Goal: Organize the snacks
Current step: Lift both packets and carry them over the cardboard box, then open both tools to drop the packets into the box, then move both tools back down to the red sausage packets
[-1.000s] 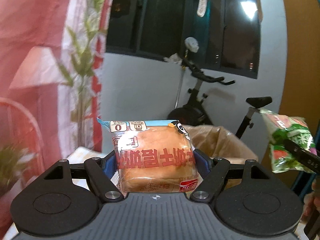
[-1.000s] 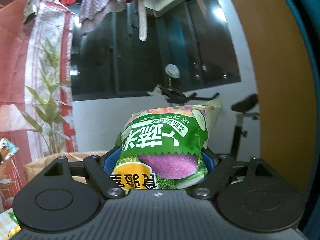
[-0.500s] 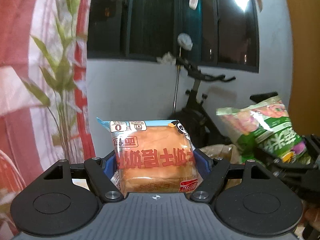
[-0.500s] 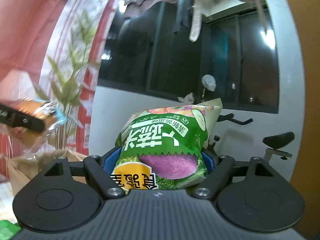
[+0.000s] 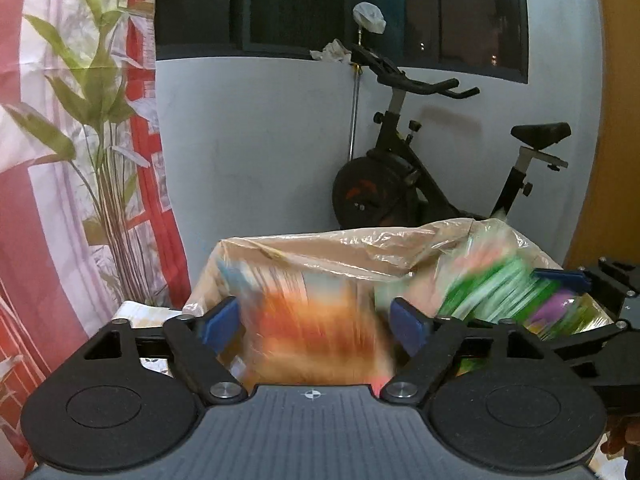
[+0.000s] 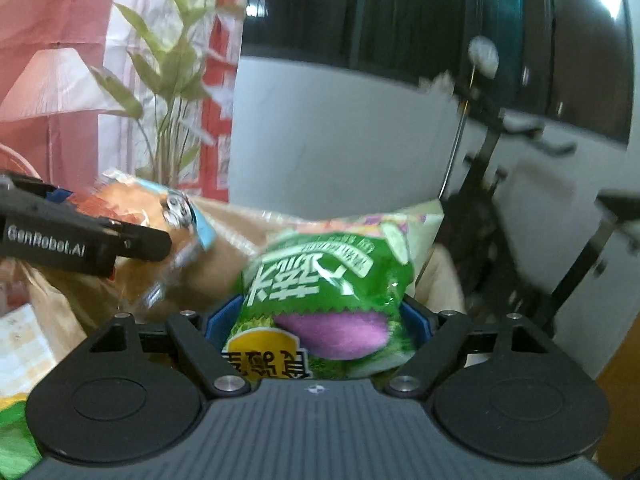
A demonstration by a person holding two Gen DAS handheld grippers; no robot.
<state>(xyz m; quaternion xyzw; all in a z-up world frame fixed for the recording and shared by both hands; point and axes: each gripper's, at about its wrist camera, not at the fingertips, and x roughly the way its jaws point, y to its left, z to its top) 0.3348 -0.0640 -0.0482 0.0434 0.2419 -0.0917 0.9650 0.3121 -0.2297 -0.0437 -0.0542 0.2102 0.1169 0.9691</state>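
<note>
Releasing over the lined box [image 5: 320, 248], my left gripper [image 5: 316, 324] stands open, the bread packet [image 5: 320, 340] blurred between its jaws; my right gripper [image 6: 316, 320] clamps the green snack bag [image 6: 328, 292] just above the same box.

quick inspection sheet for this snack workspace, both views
surface: patterned tabletop, only its edge shows
job's things: bread packet blurred, between open fingers; green vegetable-crisp bag; plastic-lined cardboard box beneath both
clutter: green packet at lower left
grippers: left hand-held gripper open; right hand-held gripper shut on the bag
cables: nothing seen
surroundings: exercise bike, leafy plant, red-and-white curtain, dark window
</note>
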